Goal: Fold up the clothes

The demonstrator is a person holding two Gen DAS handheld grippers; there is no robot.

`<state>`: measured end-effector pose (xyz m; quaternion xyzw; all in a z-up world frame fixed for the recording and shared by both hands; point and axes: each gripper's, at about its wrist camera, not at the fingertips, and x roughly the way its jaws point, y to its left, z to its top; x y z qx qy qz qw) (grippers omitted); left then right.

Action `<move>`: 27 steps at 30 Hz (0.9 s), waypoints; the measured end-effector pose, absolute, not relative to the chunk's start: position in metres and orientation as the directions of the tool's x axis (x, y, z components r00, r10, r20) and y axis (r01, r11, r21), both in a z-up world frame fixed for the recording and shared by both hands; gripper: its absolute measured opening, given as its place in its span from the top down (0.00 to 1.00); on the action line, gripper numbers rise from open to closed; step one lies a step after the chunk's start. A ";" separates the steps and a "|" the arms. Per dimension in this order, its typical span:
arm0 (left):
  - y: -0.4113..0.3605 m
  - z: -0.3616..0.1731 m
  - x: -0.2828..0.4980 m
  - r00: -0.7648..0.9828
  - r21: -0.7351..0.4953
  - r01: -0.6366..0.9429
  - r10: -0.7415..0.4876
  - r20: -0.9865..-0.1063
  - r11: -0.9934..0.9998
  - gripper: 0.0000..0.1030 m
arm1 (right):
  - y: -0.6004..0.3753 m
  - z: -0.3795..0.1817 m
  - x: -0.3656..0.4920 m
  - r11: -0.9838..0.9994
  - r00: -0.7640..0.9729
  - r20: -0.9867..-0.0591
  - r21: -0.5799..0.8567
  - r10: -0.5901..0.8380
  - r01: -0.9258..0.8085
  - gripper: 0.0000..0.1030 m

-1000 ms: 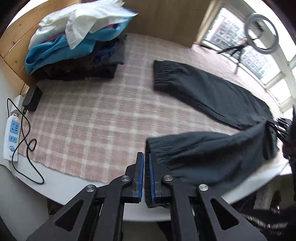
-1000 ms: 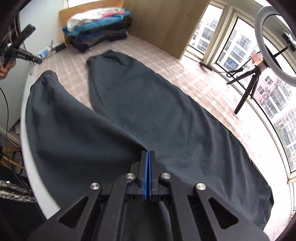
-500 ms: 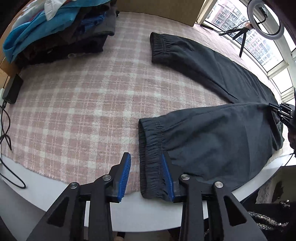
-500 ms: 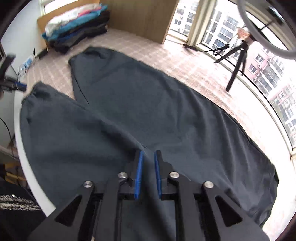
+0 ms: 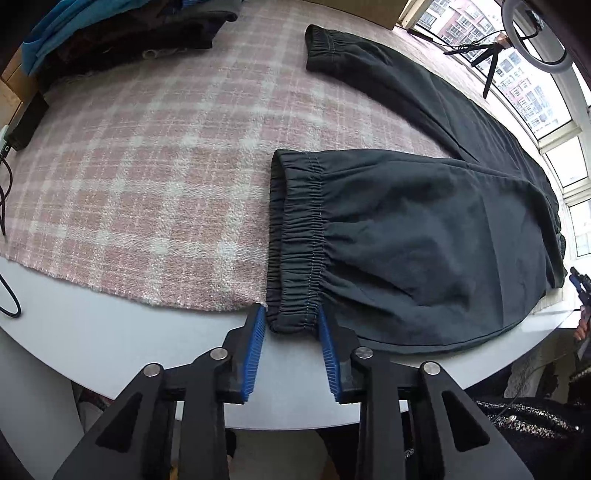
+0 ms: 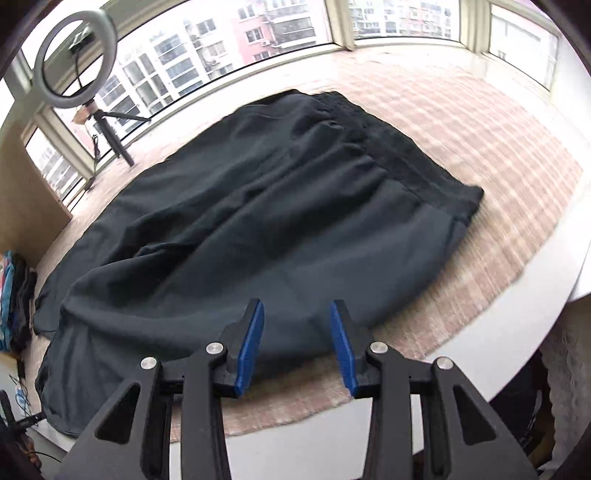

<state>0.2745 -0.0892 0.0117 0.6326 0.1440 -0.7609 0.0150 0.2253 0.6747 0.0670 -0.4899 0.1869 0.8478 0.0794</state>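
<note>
The left gripper (image 5: 290, 325) points steeply down at the near edge of the white table (image 5: 110, 332). Its blue pads (image 5: 255, 354) stand apart on either side of the elastic cuff (image 5: 295, 240) of the dark trousers (image 5: 424, 236), and the jaws are closing; the cuff's near corner sits in the gap, yet the pads do not visibly press it, so the cuff is straddled rather than clamped. From these tongs the cuff runs toward 12 o'clock, and the leg spreads away toward 2 o'clock. The second leg's cuff (image 5: 325, 48) lies well apart at 12 o'clock, on the pink checked blanket (image 5: 147, 166).

The right gripper (image 6: 297, 332) is released and its jaws are opening, with nothing pinched; dark cloth only shows behind the gap. The trousers (image 6: 258, 221) fill its view from 9 to 1 o'clock, the gathered waistband (image 6: 399, 158) at about 1 o'clock, and their near hem lies just beyond the fingertips. This view is blurred toward the right.

A stack of folded clothes (image 5: 92, 33) sits at 11 o'clock in the left view, and a ring light (image 6: 75, 59) on a tripod stands by the windows (image 6: 258, 33).
</note>
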 end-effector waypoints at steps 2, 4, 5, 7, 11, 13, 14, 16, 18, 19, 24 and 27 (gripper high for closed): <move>-0.091 0.015 0.273 -0.191 -0.186 0.208 0.147 -0.971 -0.960 0.74 | 0.692 0.059 0.231 -0.892 -0.514 -0.857 0.266 -0.044 -0.366 0.64; -0.091 0.020 0.273 -0.189 -0.188 0.210 0.149 -0.971 -0.959 0.76 | 0.708 0.054 0.231 -0.864 -0.526 -0.849 0.291 -0.035 -0.412 0.64; -0.090 0.023 0.273 -0.192 -0.186 0.206 0.147 -0.970 -0.961 0.75 | 0.718 0.053 0.231 -0.850 -0.534 -0.845 0.305 -0.033 -0.430 0.64; -0.085 0.028 0.274 -0.199 -0.182 0.197 0.143 -0.970 -0.963 0.72 | 0.742 0.051 0.229 -0.821 -0.547 -0.837 0.325 -0.019 -0.469 0.64; -0.075 0.026 0.272 -0.191 -0.166 0.189 0.129 -0.973 -0.968 0.68 | 0.791 0.043 0.222 -0.760 -0.559 -0.829 0.356 0.012 -0.544 0.64; -0.069 0.024 0.269 -0.182 -0.142 0.185 0.108 -0.977 -0.972 0.64 | 0.814 0.036 0.218 -0.730 -0.561 -0.828 0.375 0.015 -0.572 0.64; -0.066 0.023 0.267 -0.180 -0.132 0.180 0.100 -0.979 -0.975 0.63 | 0.823 0.032 0.215 -0.719 -0.562 -0.827 0.383 0.013 -0.580 0.64; -0.062 0.021 0.262 -0.175 -0.114 0.176 0.083 -0.981 -0.978 0.62 | 0.832 0.025 0.207 -0.718 -0.566 -0.824 0.396 -0.003 -0.572 0.64; -0.060 0.018 0.256 -0.164 -0.098 0.180 0.069 -0.984 -0.979 0.62 | 0.831 0.021 0.198 -0.742 -0.565 -0.825 0.382 -0.006 -0.551 0.64; -0.059 0.017 0.253 -0.158 -0.091 0.183 0.062 -0.985 -0.979 0.62 | 0.829 0.020 0.193 -0.756 -0.565 -0.825 0.373 -0.004 -0.538 0.64; -0.052 0.014 0.238 -0.147 -0.062 0.194 0.033 -0.989 -0.979 0.62 | 0.824 0.047 0.196 -0.788 -0.637 -0.771 0.388 0.007 -0.478 0.92; -0.053 0.012 0.236 -0.141 -0.045 0.204 0.016 -0.990 -0.978 0.63 | 0.849 0.060 0.205 -0.727 -0.670 -0.742 0.447 0.024 -0.521 0.92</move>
